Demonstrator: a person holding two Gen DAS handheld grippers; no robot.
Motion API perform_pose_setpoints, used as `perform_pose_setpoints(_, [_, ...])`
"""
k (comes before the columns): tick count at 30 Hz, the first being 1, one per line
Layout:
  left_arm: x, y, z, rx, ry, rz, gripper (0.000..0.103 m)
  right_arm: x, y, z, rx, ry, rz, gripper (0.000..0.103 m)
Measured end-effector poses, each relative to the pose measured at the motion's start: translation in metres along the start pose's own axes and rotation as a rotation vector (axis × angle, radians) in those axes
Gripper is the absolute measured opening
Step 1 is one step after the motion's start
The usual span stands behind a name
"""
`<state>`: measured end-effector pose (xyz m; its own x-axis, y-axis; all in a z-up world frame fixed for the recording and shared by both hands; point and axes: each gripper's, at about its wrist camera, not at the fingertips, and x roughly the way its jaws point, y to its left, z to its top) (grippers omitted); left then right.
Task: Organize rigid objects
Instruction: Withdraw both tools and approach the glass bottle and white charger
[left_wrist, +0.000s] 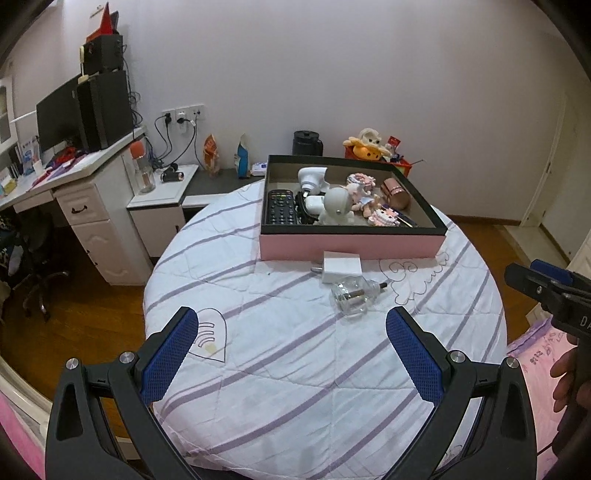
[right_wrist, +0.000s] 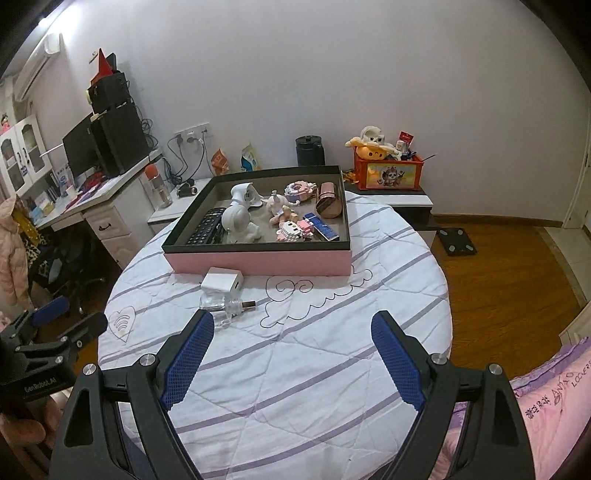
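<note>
A pink box (left_wrist: 351, 245) (right_wrist: 258, 263) with a dark rim stands at the far side of the round quilted table. It holds a black remote (left_wrist: 281, 206) (right_wrist: 207, 230), a white robot figure (left_wrist: 337, 206) (right_wrist: 238, 223), dolls and a rose-gold case (left_wrist: 396, 191) (right_wrist: 328, 201). In front of the box lie a white charger block (left_wrist: 341, 266) (right_wrist: 222, 282) and a clear glass bottle (left_wrist: 351, 295) (right_wrist: 221, 308). My left gripper (left_wrist: 291, 332) is open and empty above the near table. My right gripper (right_wrist: 291, 332) is open and empty, right of the bottle.
The table cover (left_wrist: 295, 350) is white with purple stripes. A white desk (left_wrist: 92, 206) with a monitor and speakers stands at the left. An orange toy crate (right_wrist: 388, 171) and a black canister (right_wrist: 310, 149) sit behind the table. Wooden floor (right_wrist: 498, 266) lies to the right.
</note>
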<state>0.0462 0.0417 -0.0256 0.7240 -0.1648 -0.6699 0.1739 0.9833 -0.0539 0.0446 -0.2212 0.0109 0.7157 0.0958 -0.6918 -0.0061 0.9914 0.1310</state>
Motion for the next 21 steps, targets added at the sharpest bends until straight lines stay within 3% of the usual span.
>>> perform_pose_setpoints(9, [0.010,-0.011,0.000,0.011,0.020,-0.006,0.103,0.001,-0.002,-0.001,0.004,0.006,-0.001,0.089])
perform_pose_setpoints(21, [0.066,-0.046,0.002,0.045,0.092,-0.031,0.103,0.018,-0.017,-0.002,0.024,0.038,0.006,0.089])
